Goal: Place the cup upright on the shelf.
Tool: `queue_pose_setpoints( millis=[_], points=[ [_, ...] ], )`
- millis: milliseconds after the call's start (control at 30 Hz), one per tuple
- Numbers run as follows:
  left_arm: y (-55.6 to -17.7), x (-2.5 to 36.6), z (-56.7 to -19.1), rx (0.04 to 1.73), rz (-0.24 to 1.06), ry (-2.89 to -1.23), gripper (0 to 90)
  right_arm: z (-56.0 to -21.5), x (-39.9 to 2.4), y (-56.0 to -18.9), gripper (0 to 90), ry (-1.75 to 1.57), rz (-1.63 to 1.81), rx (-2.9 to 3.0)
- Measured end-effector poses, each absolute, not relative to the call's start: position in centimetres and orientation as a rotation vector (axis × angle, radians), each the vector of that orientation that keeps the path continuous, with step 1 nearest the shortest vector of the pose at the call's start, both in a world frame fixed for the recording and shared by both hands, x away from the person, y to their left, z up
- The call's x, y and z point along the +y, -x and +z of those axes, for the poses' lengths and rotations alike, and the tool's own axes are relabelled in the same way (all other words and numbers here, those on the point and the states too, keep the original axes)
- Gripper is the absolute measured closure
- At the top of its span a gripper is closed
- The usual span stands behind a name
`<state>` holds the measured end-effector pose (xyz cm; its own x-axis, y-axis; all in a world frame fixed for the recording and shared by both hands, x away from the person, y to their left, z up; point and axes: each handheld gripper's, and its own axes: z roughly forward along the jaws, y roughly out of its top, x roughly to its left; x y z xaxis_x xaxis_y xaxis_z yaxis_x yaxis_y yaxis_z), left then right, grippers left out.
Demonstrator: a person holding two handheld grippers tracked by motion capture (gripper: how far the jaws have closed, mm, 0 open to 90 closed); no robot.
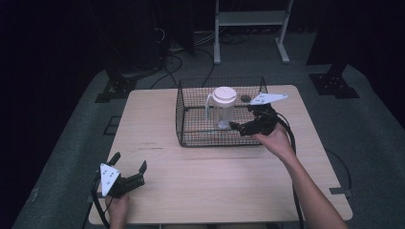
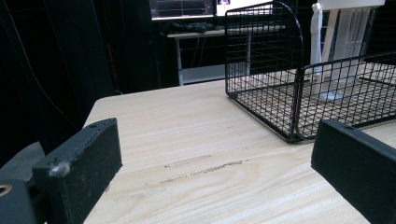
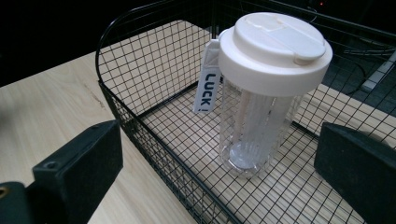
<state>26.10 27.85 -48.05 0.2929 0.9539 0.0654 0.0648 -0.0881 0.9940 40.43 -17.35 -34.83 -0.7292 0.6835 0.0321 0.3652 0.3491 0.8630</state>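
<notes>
Inside wire basket (image 3: 140, 116), bottle (image 3: 261, 93) upright beyond parted right gripper (image 3: 219, 168).

In the lower left of the high view, the left hand (image 1: 117, 206) holds the left gripper (image 1: 129, 168), whose jaws stand wide apart and point toward the upper right. Right of centre, the right hand (image 1: 276, 138) grips the right gripper (image 1: 235, 128), with the forearm running down to the bottom right edge. Its jaws point left and also stand apart. Each gripper view shows its own two black jaws spread wide at the lower corners.
</notes>
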Motion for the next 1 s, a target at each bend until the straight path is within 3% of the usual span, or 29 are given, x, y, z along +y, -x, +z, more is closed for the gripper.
queue_pose_setpoints(
  millis=[1000],
  points=[
    [-26.1, 27.8, -48.0, 1.002, 1.012, -1.458, 0.9, -37.8, -19.5, -37.3, 0.6, -0.945, 1.332, 2.339]
  ],
)
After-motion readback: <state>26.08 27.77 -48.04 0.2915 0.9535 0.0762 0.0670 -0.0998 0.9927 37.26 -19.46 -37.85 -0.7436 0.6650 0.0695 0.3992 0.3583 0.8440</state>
